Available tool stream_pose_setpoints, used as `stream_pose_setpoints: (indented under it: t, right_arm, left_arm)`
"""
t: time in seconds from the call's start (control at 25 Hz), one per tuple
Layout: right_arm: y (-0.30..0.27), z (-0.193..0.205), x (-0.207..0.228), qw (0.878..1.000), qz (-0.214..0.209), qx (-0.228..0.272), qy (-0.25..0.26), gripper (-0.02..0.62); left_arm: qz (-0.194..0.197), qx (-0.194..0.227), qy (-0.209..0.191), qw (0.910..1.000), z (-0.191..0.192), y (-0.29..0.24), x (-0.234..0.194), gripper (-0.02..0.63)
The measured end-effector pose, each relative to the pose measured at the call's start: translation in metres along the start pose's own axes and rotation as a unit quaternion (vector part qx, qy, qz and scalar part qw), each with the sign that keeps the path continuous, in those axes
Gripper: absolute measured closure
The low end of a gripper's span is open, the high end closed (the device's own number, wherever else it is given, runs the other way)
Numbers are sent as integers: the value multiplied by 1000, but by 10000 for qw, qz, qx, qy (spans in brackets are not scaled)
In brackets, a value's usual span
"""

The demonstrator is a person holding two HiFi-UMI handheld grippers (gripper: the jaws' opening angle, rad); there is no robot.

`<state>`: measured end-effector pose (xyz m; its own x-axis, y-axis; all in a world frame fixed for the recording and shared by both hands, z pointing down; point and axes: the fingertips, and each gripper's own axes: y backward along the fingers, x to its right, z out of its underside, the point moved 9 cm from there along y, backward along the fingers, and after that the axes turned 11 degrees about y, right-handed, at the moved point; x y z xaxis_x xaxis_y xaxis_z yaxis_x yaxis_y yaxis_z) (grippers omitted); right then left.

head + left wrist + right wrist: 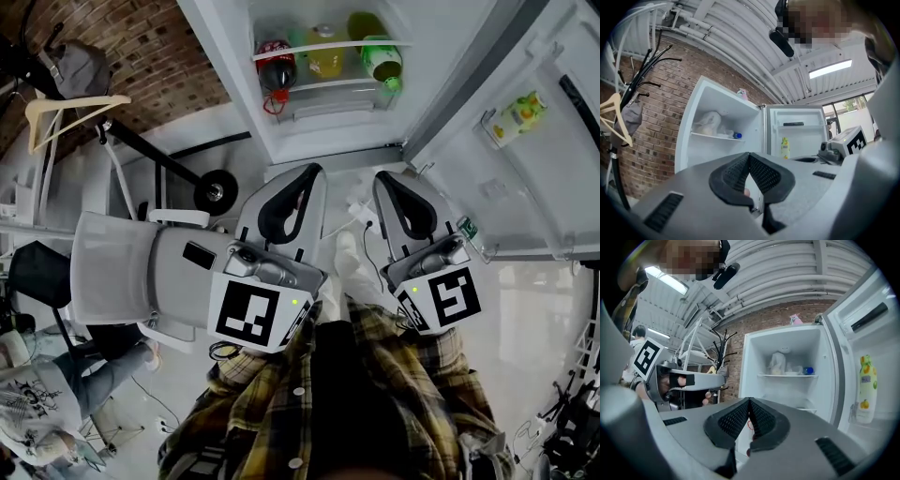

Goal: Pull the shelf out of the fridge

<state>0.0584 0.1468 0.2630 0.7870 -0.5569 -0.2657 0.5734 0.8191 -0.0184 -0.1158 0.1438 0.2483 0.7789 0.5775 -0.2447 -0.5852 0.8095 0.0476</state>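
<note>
Fridge shelf (pixel 787 375) with a white bag (pixel 777 363) and, perhaps, a blue-capped bottle (pixel 808 370)

A red-brown brick wall (pixel 661 89) closes the room at the back. Against it a black coat rack (pixel 651 61) carries a pale wooden hanger (pixel 610 115) and a grey garment (pixel 629 117). Overhead is a white ribbed ceiling (pixel 740 37) with white pipes (pixel 708 40) running along it and a long strip light (pixel 829 69) lit. Windows (pixel 851 104) at the far right show daylight and greenery. The floor (pixel 544 309) is pale and glossy, and a black wheel (pixel 215 192) of a stand rests on it.
</note>
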Motion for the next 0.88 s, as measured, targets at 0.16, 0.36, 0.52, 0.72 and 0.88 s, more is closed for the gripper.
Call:
stream_pose_setpoints:
  t: [0.16, 0.36, 0.52, 0.72, 0.88]
  right_arm:
    - [-22, 8, 20, 10000, -83, -10, -32, 580]
    - [-49, 17, 55, 9998, -168, 60, -65, 580]
    - [-71, 20, 87, 9995, -275, 150, -4, 580]
    - [-94, 24, 130, 9985, -458, 275, 115, 580]
    - [-107, 30, 150, 9976, -593, 346, 130, 580]
  left_arm:
    - [-60, -4, 6, 10000, 0, -26, -13, 603]
    - [-158, 60, -47, 9998, -2, -66, -23, 603]
    - [-263, 178, -67, 9995, -8, -101, -31, 603]
    - [-458, 347, -104, 9983, -12, -142, -35, 603]
    - [-597, 396, -87, 9974, -10, -162, -37, 603]
